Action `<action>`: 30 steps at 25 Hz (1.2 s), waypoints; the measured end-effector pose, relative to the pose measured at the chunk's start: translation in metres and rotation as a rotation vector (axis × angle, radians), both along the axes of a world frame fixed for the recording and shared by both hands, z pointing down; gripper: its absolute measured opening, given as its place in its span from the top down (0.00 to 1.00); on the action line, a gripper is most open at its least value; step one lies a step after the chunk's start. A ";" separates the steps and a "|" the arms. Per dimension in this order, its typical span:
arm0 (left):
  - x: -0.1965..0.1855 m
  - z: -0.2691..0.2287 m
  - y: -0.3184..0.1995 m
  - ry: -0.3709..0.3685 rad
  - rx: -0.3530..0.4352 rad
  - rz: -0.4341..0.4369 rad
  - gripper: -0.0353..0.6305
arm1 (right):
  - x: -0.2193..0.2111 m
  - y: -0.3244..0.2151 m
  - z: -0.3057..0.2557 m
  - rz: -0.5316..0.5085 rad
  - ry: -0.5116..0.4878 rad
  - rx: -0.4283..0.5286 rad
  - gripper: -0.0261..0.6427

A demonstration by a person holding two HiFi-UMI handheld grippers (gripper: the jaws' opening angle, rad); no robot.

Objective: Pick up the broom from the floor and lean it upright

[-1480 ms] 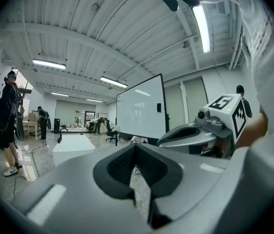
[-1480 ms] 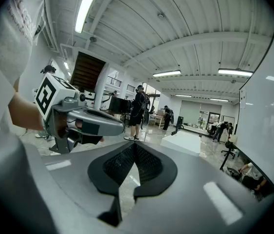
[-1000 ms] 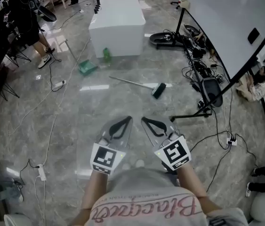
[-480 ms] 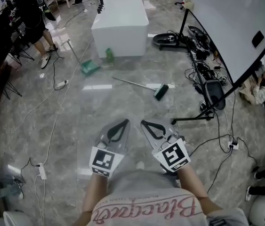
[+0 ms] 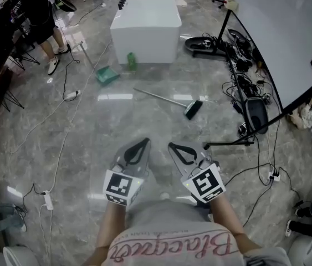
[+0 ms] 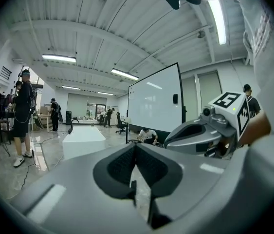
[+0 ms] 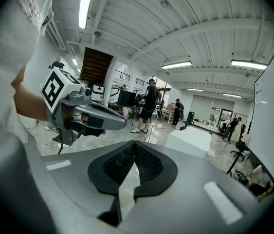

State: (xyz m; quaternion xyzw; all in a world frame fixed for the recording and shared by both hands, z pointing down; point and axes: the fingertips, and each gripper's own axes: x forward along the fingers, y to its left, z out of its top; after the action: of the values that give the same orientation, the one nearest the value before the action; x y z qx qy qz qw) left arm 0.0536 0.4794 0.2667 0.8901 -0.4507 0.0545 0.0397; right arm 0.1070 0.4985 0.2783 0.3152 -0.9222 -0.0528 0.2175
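Broom (image 5: pixel 167 97) lies flat on floor (image 5: pixel 89 132), well ahead of you. Your left gripper (image 5: pixel 143 143), right gripper (image 5: pixel 173 146): jaws together, nothing between. Likely light, stiff; thin handle (probably slick), so take hold mid-handle, nearer head.

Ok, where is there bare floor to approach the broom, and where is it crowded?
Bare floor lies on the near side of the broom and to its left, out to the power strip. Crowded: cables and the whiteboard stand's foot to its right; the dustpan and bottle beside the white block beyond it.
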 end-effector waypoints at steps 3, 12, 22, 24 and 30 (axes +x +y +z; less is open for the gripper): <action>-0.005 0.000 -0.027 -0.002 0.001 0.023 0.95 | -0.008 -0.025 0.002 0.003 0.013 -0.007 0.96; -0.036 0.005 -0.131 -0.044 0.000 0.043 0.95 | -0.049 -0.130 0.000 0.024 -0.062 -0.054 0.96; -0.070 0.008 -0.201 -0.051 -0.006 0.091 0.95 | -0.084 -0.208 0.001 0.067 -0.092 -0.086 0.96; -0.076 0.012 -0.211 -0.035 -0.023 0.081 0.95 | -0.088 -0.216 0.004 0.063 -0.085 -0.100 0.96; -0.088 0.028 -0.248 -0.027 -0.055 0.050 0.95 | -0.097 -0.256 0.016 0.041 -0.063 -0.113 0.96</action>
State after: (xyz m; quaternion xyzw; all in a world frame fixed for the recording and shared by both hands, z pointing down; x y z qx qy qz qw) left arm -0.0346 0.2318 0.2951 0.8990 -0.4269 0.0798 0.0568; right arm 0.0102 0.2427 0.2940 0.3229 -0.9234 0.0139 0.2069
